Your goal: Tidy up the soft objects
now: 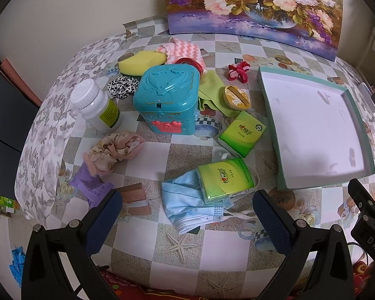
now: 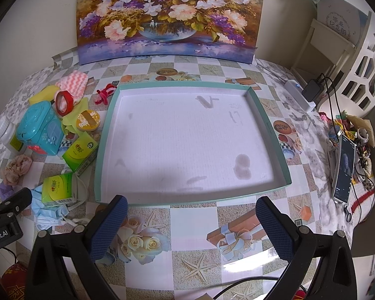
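Cream wall [image 2: 282, 25] behind — a flower painting [image 2: 162, 17] leaning on it, white shelf [image 2: 362, 75] at right.

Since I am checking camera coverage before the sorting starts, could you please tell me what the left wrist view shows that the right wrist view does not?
Only the left wrist view shows the black-and-white spotted scrunchie behind the teal box and the purple packet in full. Only the right wrist view shows the phone at the table's right edge, the charger and the white shelf. Both show the empty tray, two green tissue packs, the blue face mask, the teal box and the flower painting. Both grippers are open.
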The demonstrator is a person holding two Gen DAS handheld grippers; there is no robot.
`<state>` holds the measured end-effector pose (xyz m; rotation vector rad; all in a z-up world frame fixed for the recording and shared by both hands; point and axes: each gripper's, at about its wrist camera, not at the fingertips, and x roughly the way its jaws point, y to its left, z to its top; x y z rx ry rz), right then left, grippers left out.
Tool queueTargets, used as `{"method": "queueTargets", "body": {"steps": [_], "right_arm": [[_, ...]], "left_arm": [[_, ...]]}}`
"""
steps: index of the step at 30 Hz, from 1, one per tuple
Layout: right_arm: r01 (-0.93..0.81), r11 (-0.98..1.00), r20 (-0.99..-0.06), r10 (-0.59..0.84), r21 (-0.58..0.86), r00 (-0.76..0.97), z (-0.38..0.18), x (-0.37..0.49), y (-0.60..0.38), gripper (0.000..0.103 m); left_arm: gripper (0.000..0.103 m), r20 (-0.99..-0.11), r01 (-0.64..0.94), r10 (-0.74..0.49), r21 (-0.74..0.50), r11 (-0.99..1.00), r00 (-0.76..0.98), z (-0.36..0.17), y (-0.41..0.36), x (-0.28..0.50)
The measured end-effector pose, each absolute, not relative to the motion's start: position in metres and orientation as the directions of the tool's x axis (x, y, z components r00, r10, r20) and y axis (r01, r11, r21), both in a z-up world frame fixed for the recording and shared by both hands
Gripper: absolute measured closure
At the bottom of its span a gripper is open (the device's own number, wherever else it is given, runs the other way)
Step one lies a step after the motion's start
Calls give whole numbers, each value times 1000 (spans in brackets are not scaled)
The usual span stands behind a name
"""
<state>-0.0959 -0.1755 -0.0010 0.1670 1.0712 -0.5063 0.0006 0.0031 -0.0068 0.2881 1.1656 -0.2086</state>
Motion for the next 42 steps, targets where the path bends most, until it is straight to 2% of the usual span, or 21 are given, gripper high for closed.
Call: {"method": "queueTargets", "body": {"steps": [42], "right_arm": [[472, 875, -874, -311, -110, 373, -3, -96, -175, 0]], "left_arm": [[0, -924, 307, -12, 114, 945, 382, -7, 3, 1]]}}
